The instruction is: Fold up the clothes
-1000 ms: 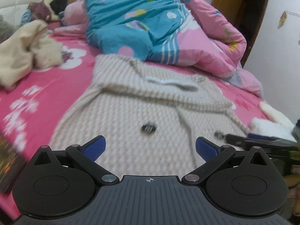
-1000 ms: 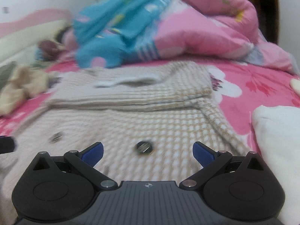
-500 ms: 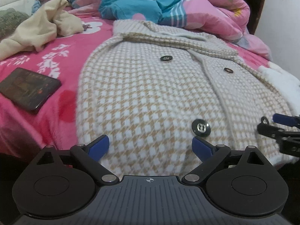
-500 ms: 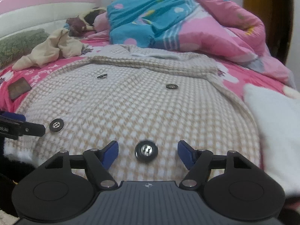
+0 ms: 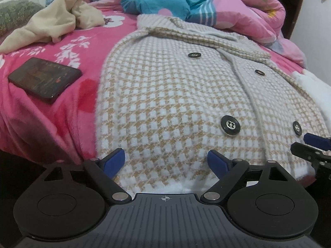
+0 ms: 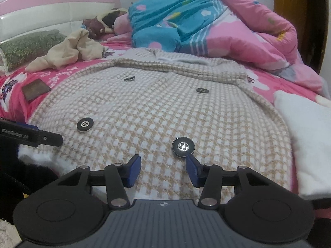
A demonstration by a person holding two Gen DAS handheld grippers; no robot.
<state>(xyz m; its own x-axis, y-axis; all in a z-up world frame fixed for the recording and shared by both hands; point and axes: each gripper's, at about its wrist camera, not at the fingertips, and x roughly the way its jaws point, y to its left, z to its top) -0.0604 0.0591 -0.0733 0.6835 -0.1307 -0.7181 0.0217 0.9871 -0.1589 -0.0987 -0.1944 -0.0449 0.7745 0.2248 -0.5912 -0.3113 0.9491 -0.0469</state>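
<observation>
A beige-and-white houndstooth jacket (image 5: 175, 95) (image 6: 165, 107) with black buttons lies flat, front up, on the pink bed, its hem at the near edge. My left gripper (image 5: 165, 158) sits low over the hem's left part. Its jaws stand wide and are closing, with hem fabric between the blue pads (image 5: 115, 159). My right gripper (image 6: 162, 163) is over the hem's right part, beside a large button (image 6: 183, 146). Its jaws are half closed and still closing, with flat fabric between them. Each gripper shows at the edge of the other's view: the right gripper (image 5: 314, 144), the left gripper (image 6: 31, 135).
A dark phone (image 5: 44, 78) (image 6: 35, 92) lies on the pink blanket left of the jacket. A cream garment (image 5: 51, 22) is crumpled at the far left. A blue-and-pink quilt (image 6: 186, 20) is heaped behind the collar. White cloth (image 6: 306, 136) lies right of the jacket.
Both grippers have drawn back from mid-jacket to its near hem and sunk lower. Both jaws have narrowed, the right far more than the left.
</observation>
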